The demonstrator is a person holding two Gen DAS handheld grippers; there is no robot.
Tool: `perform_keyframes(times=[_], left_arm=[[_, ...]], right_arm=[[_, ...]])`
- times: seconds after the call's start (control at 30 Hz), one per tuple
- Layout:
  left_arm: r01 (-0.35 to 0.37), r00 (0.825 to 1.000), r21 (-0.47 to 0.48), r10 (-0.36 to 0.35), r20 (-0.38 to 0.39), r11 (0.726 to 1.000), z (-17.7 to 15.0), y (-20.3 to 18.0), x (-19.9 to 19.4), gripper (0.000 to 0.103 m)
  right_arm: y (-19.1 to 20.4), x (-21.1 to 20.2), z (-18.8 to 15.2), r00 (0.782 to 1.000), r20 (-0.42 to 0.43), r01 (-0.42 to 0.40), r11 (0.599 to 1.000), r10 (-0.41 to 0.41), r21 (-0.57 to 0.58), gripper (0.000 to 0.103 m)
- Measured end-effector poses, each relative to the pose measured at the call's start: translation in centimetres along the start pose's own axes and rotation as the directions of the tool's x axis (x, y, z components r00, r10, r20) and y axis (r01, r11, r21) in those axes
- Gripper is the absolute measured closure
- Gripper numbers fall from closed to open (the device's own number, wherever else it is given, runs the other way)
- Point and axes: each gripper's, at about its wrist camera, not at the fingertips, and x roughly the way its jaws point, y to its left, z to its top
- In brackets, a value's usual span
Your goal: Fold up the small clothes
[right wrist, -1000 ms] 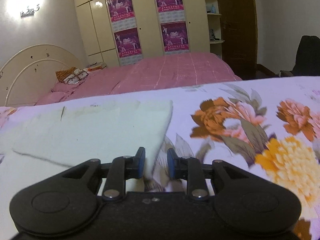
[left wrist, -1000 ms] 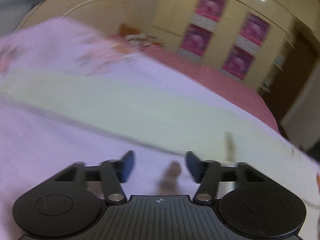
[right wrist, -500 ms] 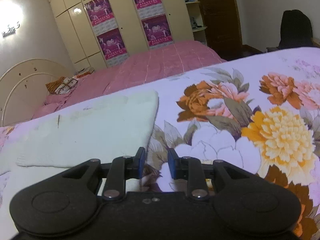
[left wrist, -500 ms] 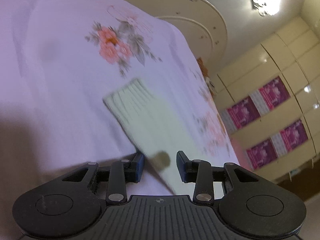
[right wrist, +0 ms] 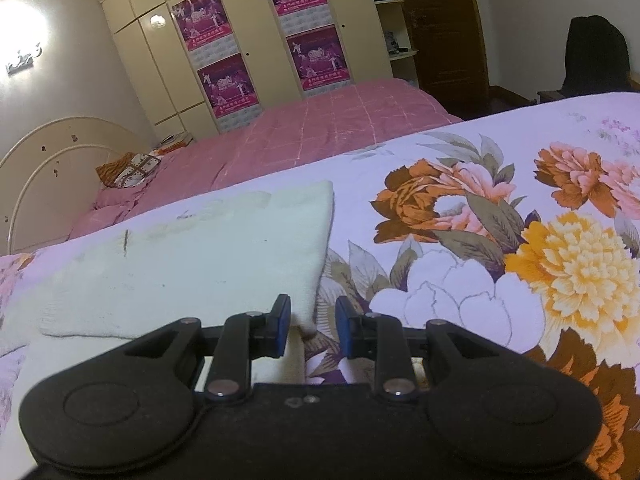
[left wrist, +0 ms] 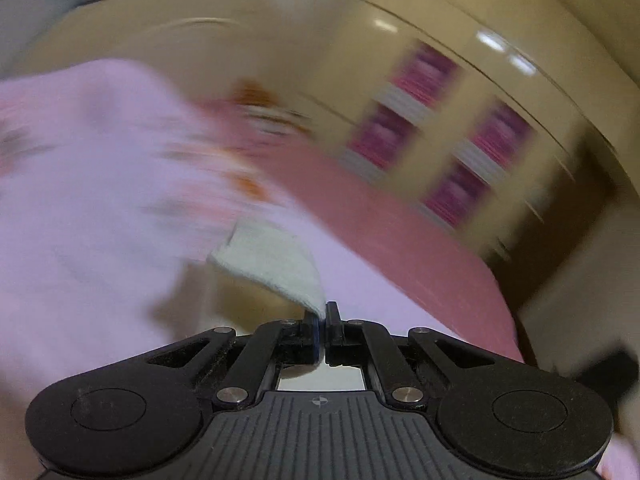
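My left view is smeared with motion blur, so only my left gripper (left wrist: 322, 314) reads clearly, its jaws clamped on a corner of the pale mint knitted cloth (left wrist: 276, 266). In the right view, that cloth (right wrist: 200, 264) lies flat on the flower-printed lilac bedsheet (right wrist: 480, 248); my right gripper (right wrist: 309, 322) stands apart around its near corner, which hides beneath the fingers. Far off are a pink quilted bed (right wrist: 340, 128) and cream wardrobe (right wrist: 248, 32).

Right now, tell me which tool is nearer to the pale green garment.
Left. The left tool is shut on an edge of the pale green garment. The right tool is open, with a garment corner between its jaws.
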Motion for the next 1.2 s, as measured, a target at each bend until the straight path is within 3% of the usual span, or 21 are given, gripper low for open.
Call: perform_keyframes(times=[0.17, 0.37, 0.57, 0.73, 0.8, 0.83, 0.87, 0.93, 0.97, 1.03, 1.2], left_arm=[[0.114, 0.992, 0.141, -0.105, -0.069, 0.983, -3.5, -9.1, 2.8, 0.101], [0.164, 0.981, 0.315, -0.121, -0.153, 0.935, -8.0, -16.7, 5.1, 0.101], [0.187, 0.974, 0.416, -0.113, -0.197, 0.890, -10.4, -22.0, 3.8, 0.101], [0.207, 0.965, 0.551, -0.076, -0.251, 0.808, -12.7, -24.9, 3.0, 0.100], [0.237, 0.956, 0.568, -0.087, -0.279, 0.788, -13.6, -25.8, 2.9, 0.100], [0.256, 0.952, 0.563, -0.104, -0.288, 0.786, -14.0, -26.2, 2.4, 0.093], [0.280, 0.946, 0.556, -0.127, -0.298, 0.783, -14.2, -26.4, 2.2, 0.065], [0.304, 0.947, 0.556, -0.180, -0.267, 0.774, -14.4, -26.5, 0.7, 0.036], [0.297, 0.952, 0.566, -0.193, -0.236, 0.769, -14.4, -26.6, -0.3, 0.036], [0.287, 0.955, 0.550, -0.190, -0.228, 0.784, -13.8, -26.0, -1.4, 0.036], [0.157, 0.985, 0.461, -0.108, -0.132, 0.873, -11.1, -19.5, -4.9, 0.036]], right_arm=[[0.0, -0.4, 0.0, 1.000, 0.006, -0.005, 1.000, 0.005, 0.007, 0.078], [-0.9, -1.3, 0.3, 1.000, 0.024, -0.009, 0.999, 0.009, 0.034, 0.078], [-0.7, -1.7, 0.0, 0.999, 0.022, -0.035, 0.999, 0.034, 0.037, 0.078], [0.1, -1.3, 0.0, 0.998, 0.007, -0.061, 0.998, 0.061, 0.034, 0.077], [0.9, -1.1, 0.2, 0.997, 0.005, -0.078, 0.996, 0.078, 0.030, 0.077], [1.3, -1.0, 0.2, 0.996, 0.004, -0.088, 0.996, 0.088, 0.026, 0.077], [1.7, -0.9, 0.3, 0.995, 0.004, -0.096, 0.995, 0.096, 0.023, 0.077], [2.8, -0.7, 0.5, 0.993, 0.004, -0.118, 0.993, 0.118, 0.014, 0.075], [3.4, -0.6, 0.7, 0.991, 0.004, -0.131, 0.991, 0.131, 0.009, 0.075], [4.9, -0.3, 0.9, 0.987, 0.001, -0.159, 0.987, 0.159, -0.009, 0.071], [7.8, 1.4, 0.9, 0.968, -0.055, -0.247, 0.969, 0.246, -0.023, 0.068]])
